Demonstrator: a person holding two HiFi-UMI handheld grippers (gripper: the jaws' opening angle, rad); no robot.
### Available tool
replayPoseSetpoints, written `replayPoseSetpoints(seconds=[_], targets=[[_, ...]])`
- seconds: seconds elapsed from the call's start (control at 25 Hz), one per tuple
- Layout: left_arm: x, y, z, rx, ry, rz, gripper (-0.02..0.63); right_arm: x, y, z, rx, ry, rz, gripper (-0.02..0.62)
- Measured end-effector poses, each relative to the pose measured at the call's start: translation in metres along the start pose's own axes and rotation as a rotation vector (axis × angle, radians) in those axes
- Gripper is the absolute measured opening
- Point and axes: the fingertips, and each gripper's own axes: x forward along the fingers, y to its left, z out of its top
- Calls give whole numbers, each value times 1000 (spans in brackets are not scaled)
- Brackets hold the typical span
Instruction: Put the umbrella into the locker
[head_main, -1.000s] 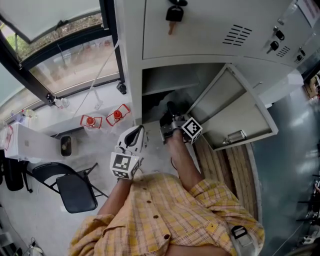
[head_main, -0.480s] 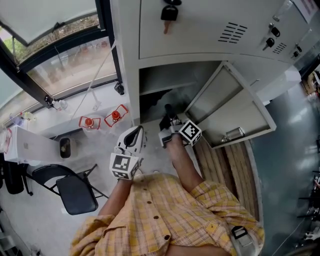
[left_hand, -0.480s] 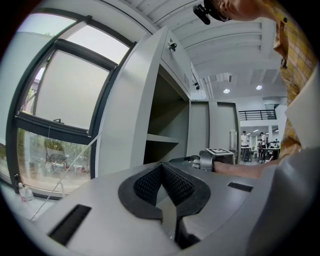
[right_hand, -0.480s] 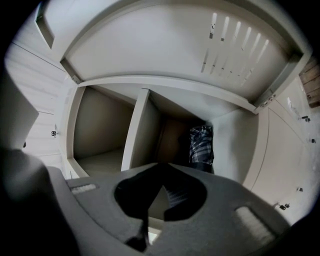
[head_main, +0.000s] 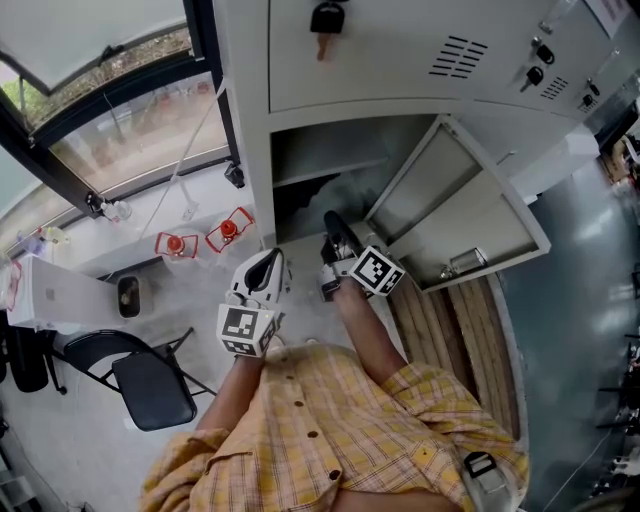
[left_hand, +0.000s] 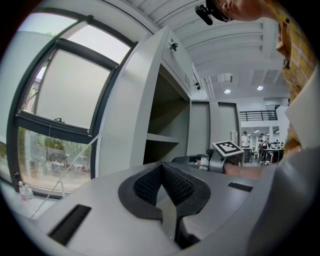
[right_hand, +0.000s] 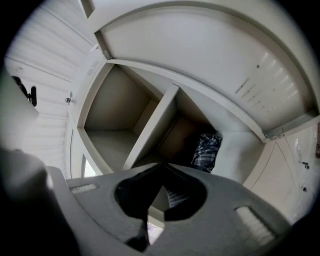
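Note:
The grey locker (head_main: 258, 150) has its lower compartment open, with the door (head_main: 470, 215) swung out to the right. In the right gripper view a dark plaid folded umbrella (right_hand: 206, 149) lies deep inside the lower compartment, under a shelf (right_hand: 150, 127). My right gripper (head_main: 335, 228) is at the mouth of that opening, pointing in, shut with nothing between its jaws (right_hand: 162, 175). My left gripper (head_main: 268, 272) hovers to the left of it outside the locker, shut and empty (left_hand: 161, 172). From the left gripper view the right gripper (left_hand: 200, 160) shows at the opening.
A key (head_main: 325, 18) hangs from the closed door above. Left of the locker are a window (head_main: 120, 120), a sill with two red items (head_main: 228, 232), a white box (head_main: 55, 290) and a black folding chair (head_main: 150, 385). Wooden slats (head_main: 470, 330) lie under the open door.
The right gripper has rolled about its own axis and shifted slightly at the locker mouth, staying shut. The left gripper has kept still.

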Motion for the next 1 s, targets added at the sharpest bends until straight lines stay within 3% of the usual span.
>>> replayPoseSetpoints(seconds=[1.0], targets=[[7, -5, 5, -8, -3, -21, 3, -23, 44, -12, -470, 59, -4, -2]])
